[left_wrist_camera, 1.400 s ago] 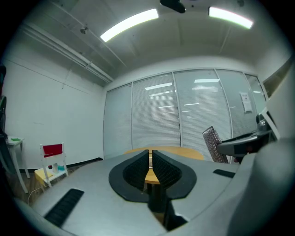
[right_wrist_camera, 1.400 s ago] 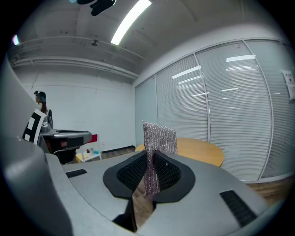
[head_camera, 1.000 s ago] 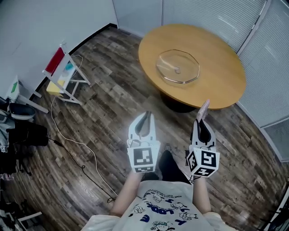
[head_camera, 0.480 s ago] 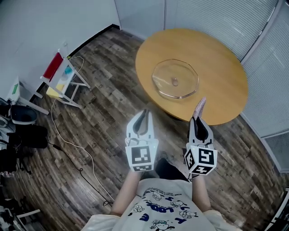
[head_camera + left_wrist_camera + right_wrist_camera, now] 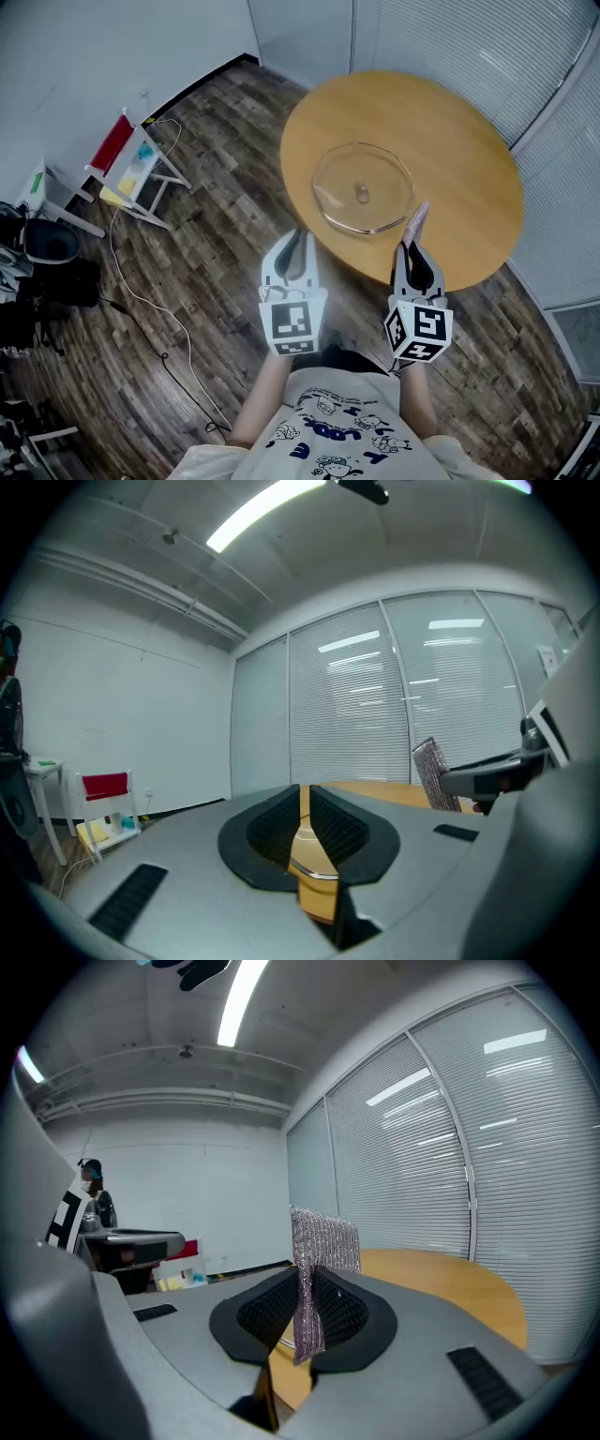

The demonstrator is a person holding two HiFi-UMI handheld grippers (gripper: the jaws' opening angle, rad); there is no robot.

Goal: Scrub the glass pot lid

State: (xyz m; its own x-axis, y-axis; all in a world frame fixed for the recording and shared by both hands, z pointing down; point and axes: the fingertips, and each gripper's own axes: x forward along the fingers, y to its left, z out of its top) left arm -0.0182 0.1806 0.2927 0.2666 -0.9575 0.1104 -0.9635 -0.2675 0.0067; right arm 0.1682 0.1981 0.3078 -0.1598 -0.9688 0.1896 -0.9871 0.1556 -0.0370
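No scrubbing yet — glass pot lid (image 5: 363, 187) sits untouched. Right gripper (image 5: 414, 246) pinches the scrub cloth (image 5: 415, 218); left gripper (image 5: 296, 236) pressed together, empty.

Small items on the rack (image 5: 138, 169) seem unidentifiable.

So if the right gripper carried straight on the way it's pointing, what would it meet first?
Probably the round wooden table. The right gripper, shut on the scrub cloth, aims at the table's near edge, just right of the glass pot lid. Its height relative to the tabletop is hard to judge.
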